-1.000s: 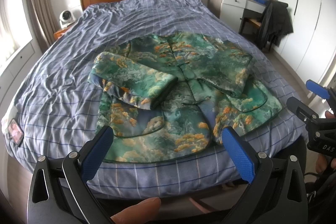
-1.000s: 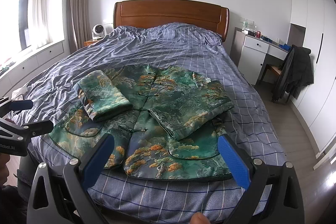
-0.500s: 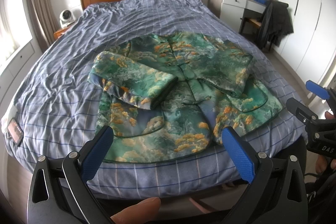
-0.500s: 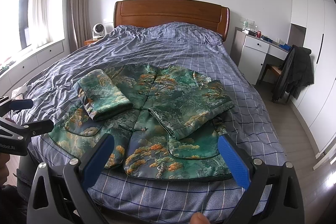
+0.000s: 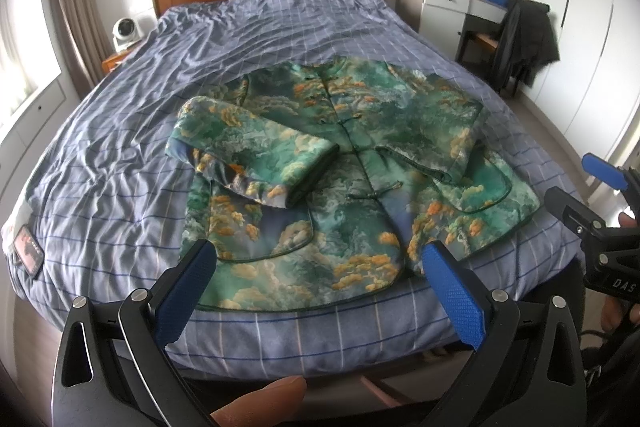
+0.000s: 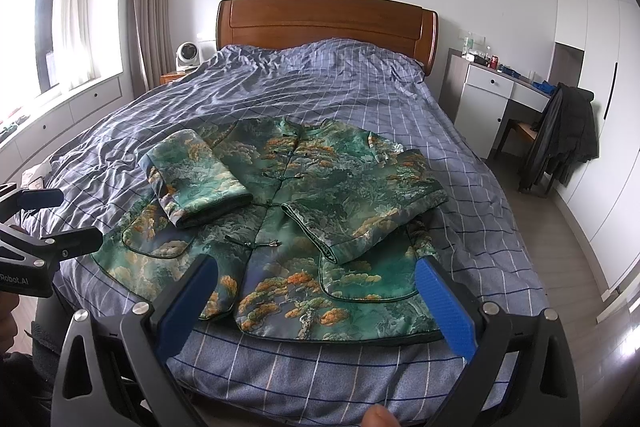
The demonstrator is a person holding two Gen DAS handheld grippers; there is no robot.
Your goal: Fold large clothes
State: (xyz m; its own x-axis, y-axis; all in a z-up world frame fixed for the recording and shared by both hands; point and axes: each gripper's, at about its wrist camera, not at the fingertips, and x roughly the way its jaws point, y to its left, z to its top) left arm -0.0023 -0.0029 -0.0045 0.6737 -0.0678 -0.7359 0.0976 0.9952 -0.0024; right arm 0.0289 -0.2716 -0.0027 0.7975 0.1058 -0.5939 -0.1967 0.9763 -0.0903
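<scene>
With both sleeves already crossed over its front, the green jacket (image 5: 352, 195) lies flat near the bed's (image 5: 120, 155) foot, so each wide-open, empty hand-held gripper (image 5: 316, 291) (image 6: 316, 303) should pinch one hem corner and lift evenly toward the collar.

White-walled bedroom: wooden headboard (image 6: 326, 21), curtained window (image 6: 60, 27), white desk (image 6: 502, 95).

Counted: one jacket (image 5: 360, 163) with two sleeves folded across its front, on one bed (image 5: 280, 27). Two grippers, one fan (image 6: 187, 53), one chair (image 6: 560, 135).
</scene>
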